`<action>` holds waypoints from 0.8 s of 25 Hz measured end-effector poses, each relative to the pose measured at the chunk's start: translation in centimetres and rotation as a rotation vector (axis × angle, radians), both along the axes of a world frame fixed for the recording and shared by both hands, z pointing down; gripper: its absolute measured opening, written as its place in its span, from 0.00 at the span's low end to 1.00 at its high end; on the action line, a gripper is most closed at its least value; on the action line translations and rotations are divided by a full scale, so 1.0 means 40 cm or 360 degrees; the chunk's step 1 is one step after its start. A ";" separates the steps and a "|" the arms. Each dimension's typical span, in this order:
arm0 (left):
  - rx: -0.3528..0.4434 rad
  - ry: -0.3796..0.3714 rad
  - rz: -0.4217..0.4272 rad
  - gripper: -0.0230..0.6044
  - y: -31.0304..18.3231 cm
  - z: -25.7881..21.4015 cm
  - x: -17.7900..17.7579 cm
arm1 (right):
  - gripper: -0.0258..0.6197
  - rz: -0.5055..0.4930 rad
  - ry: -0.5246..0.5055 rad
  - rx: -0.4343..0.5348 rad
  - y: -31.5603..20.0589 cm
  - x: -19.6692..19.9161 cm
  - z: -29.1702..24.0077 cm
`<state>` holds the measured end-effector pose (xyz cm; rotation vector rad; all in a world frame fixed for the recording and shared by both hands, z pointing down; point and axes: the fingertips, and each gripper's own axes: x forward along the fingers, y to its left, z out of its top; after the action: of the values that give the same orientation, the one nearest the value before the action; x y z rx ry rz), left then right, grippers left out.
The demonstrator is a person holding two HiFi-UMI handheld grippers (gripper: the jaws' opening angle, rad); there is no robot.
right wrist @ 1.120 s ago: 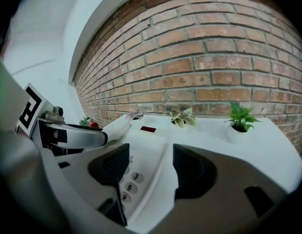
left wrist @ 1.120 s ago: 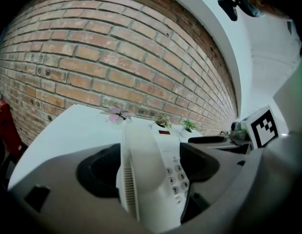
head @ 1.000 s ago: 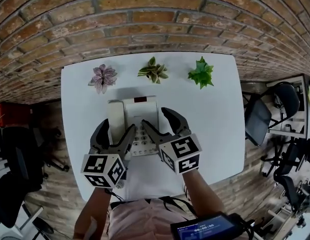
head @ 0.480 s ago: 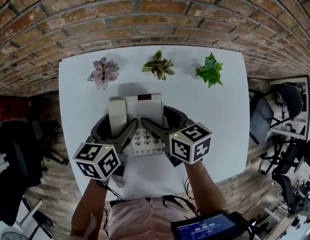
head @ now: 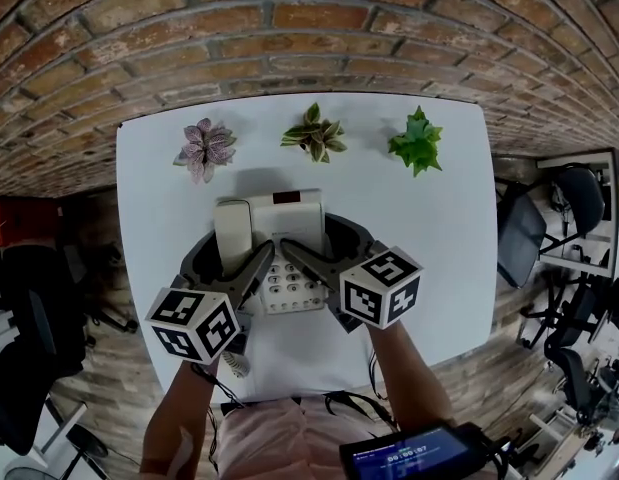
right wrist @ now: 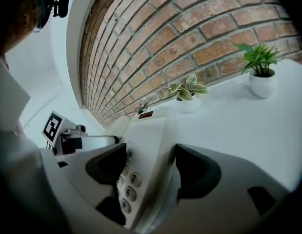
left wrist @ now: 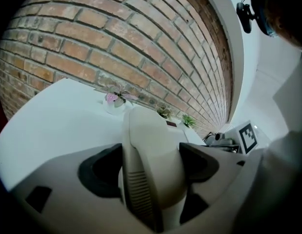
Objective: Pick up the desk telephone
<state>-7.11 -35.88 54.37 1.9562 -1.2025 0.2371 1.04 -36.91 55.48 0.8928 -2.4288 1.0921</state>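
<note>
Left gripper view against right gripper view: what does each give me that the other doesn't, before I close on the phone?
Only the left gripper view: the handset running lengthwise between the open jaws of the left gripper, ribbed end nearest. Only the right gripper view: the keypad buttons, with the right gripper straddling the right edge of the telephone, one jaw over the keys, one beside the base. Both: the dark display window, the white table and the brick wall.
</note>
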 end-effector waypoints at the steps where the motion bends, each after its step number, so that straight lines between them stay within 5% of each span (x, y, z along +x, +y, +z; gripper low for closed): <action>1: 0.0026 -0.0004 -0.0008 0.62 0.001 -0.006 0.000 | 0.55 -0.0002 -0.0012 0.0020 0.001 0.000 -0.004; 8: 0.0281 -0.0049 -0.0078 0.59 0.025 -0.056 -0.006 | 0.56 -0.0020 -0.0124 0.0139 0.014 -0.004 -0.040; 13: 0.0444 -0.0072 -0.0086 0.59 0.049 -0.087 -0.007 | 0.65 -0.0015 -0.0270 0.0015 0.030 -0.002 -0.040; 20: 0.0557 -0.0096 -0.0132 0.58 0.073 -0.110 -0.009 | 0.59 -0.0219 -0.0401 -0.0074 0.056 -0.049 -0.054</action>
<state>-7.48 -32.95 49.98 2.2020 -1.4383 0.0437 -0.93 -34.69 53.32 0.5942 -2.6077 1.2697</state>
